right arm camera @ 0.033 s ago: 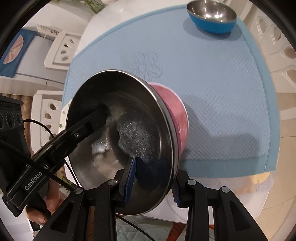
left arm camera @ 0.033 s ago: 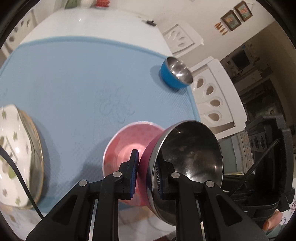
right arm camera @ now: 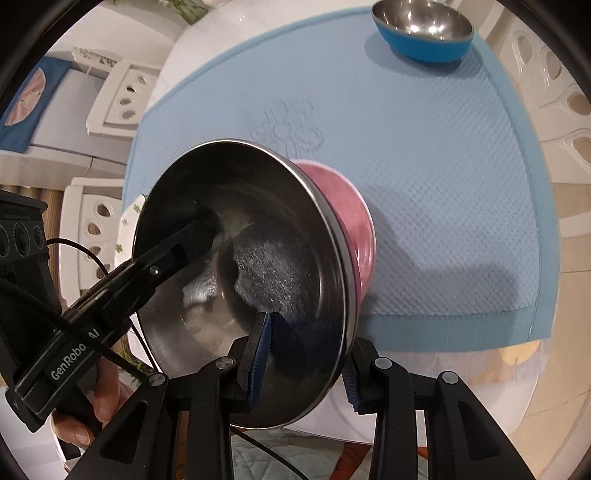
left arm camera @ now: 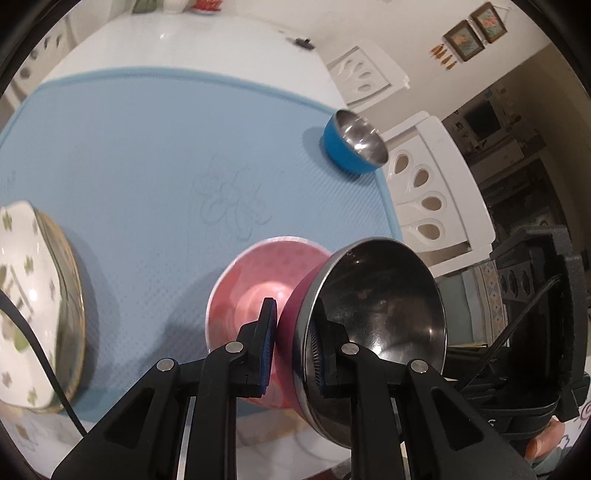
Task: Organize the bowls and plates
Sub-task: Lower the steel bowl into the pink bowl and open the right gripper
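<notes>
A light blue mat [left arm camera: 147, 155] is lying across the white worktop [left arm camera: 192, 44]. White chairs [left arm camera: 428, 184] are standing just beside it; two framed pictures [left arm camera: 474, 27] are hanging on the wall.

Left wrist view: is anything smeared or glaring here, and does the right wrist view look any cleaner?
Left wrist view: the floral plate at the left edge is smeared, fisheye bends the blue mat, and highlights glint in the blue bowl. Right wrist view: sharper; the steel bowl with the pink outside shows a bright scuffed reflection, and a soft shadow falls on the mat.
</notes>
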Demonstrator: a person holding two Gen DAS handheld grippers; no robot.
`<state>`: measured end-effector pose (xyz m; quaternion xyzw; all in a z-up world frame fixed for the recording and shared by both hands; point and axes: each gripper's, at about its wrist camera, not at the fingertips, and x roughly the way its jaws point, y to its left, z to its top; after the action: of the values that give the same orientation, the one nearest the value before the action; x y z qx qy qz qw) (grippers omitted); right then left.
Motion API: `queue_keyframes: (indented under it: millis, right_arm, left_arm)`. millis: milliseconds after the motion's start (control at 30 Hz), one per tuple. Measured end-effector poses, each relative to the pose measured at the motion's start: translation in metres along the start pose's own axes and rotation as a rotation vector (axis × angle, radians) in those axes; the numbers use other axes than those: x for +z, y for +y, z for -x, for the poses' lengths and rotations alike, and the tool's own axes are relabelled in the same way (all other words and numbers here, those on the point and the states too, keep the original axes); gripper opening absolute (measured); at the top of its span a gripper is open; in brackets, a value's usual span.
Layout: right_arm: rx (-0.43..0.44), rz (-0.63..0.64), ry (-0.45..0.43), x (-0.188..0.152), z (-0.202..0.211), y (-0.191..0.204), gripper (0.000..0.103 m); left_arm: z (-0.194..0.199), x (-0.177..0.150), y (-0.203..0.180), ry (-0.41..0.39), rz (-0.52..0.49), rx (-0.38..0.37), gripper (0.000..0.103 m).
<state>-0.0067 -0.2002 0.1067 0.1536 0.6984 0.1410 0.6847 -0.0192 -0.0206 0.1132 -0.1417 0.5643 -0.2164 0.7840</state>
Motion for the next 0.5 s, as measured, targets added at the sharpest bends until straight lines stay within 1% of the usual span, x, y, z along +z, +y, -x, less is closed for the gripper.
queue_keyframes:
  millis: [100,233,367,500]
  right_arm:
    - [-0.017,0.000,0.020,0.002,-0.008,-0.001,0.035]
    - [-0.019,-0.021,0.057,0.006,-0.019,-0.003,0.035]
    - [-0.035,-0.034,0.069,0.010,-0.024,-0.005,0.035]
    - [-0.047,-0.037,0.087,0.011,-0.030,-0.006,0.035]
  left_arm:
    - [-0.009,-0.009,0.006,0.018,0.019,0.007,0.013]
    - [-0.020,-0.014,0.010,0.044,0.019,0.021,0.013]
    - [-0.025,-0.015,0.012,0.062,0.017,0.022,0.014]
    - [-0.030,-0.012,0.013,0.094,-0.003,0.049,0.016]
